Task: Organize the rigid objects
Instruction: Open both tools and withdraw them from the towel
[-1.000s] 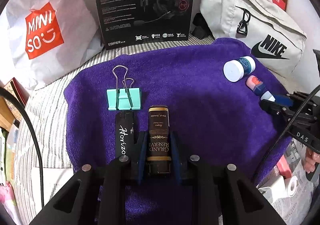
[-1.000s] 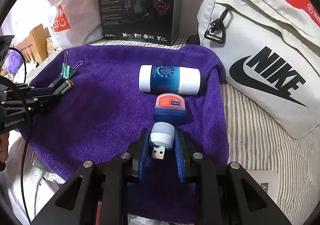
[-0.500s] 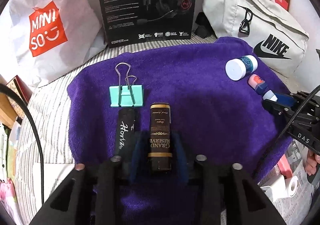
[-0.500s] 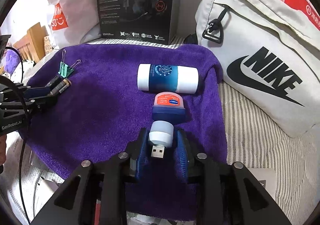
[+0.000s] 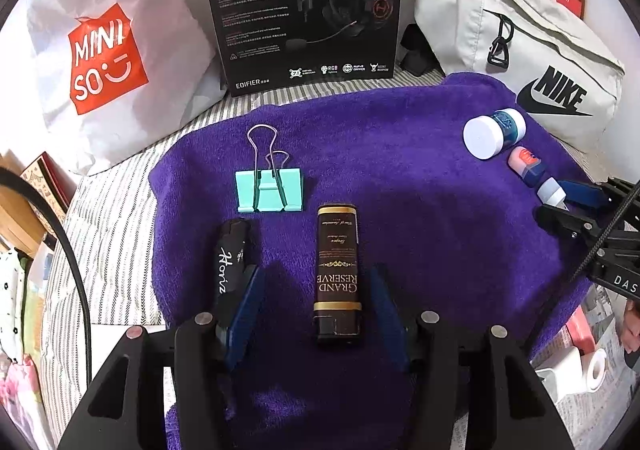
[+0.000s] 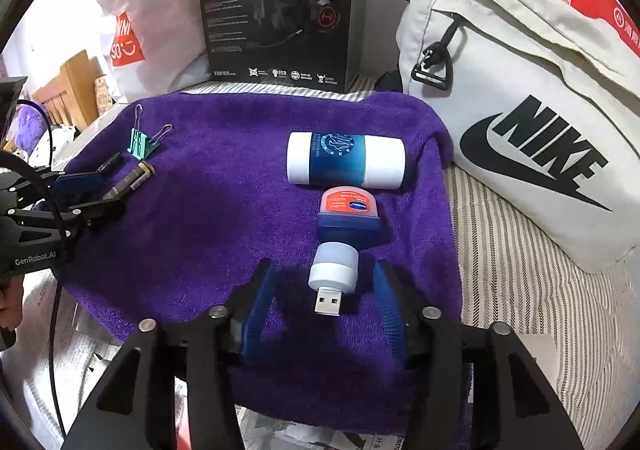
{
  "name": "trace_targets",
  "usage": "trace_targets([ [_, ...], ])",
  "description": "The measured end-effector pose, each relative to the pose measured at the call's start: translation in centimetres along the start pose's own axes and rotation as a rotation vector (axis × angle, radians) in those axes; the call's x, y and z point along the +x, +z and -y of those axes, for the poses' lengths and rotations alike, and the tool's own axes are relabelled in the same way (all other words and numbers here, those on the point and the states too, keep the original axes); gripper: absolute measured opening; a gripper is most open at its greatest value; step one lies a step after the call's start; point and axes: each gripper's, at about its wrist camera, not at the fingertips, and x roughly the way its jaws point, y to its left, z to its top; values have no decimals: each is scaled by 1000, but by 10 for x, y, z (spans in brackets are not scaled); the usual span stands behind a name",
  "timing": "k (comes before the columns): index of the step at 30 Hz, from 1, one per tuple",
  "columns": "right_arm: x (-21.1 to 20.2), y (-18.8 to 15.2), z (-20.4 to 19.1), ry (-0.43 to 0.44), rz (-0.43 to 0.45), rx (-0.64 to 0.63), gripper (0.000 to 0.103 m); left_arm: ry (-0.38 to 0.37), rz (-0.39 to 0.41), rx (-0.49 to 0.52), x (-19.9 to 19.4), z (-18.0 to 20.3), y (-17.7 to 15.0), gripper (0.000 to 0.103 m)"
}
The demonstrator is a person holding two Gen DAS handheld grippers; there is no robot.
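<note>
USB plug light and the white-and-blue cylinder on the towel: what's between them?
The small pink jar with a blue lid lies between the USB light and the cylinder, seen in the right wrist view.

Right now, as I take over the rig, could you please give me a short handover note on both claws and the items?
Left claw: open, jaws just opened; brown tube lies loose between them on the purple towel.
Right claw: open, jaws just opened; USB light lies loose between them.
Left group: binder clip, black tube, brown tube.
Right group: white-blue bottle, small jar, USB light, in a line.
Done: both items released. Left: back the claws off.
</note>
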Motion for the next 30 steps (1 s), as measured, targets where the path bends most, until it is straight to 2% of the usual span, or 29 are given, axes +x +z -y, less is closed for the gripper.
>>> trace_targets([
  [4,-9,1,3,10,34,23,62,7,-2,-1,-2,-1,-2,53],
  [7,-11,2,4,17,39,31,63,5,-2,0,-4,-1,-3,59],
  [12,-14,2,2,19,49,32,65,13,3,14,-7,2,-4,61],
  [14,-15,2,2,16,56,32,70,11,1,15,-7,2,-5,61],
  [18,-20,4,1,25,75,34,74,13,7,19,-10,1,-6,61],
  [20,-21,5,0,25,80,30,83,11,7,20,-11,2,-6,64],
  [23,-23,6,-2,24,91,21,87,14,10,31,-12,4,-5,69],
  [27,-24,7,-1,42,91,33,92,35,31,40,-16,6,-5,85],
  [30,-26,7,-2,36,101,30,97,47,30,18,-16,1,-4,87],
])
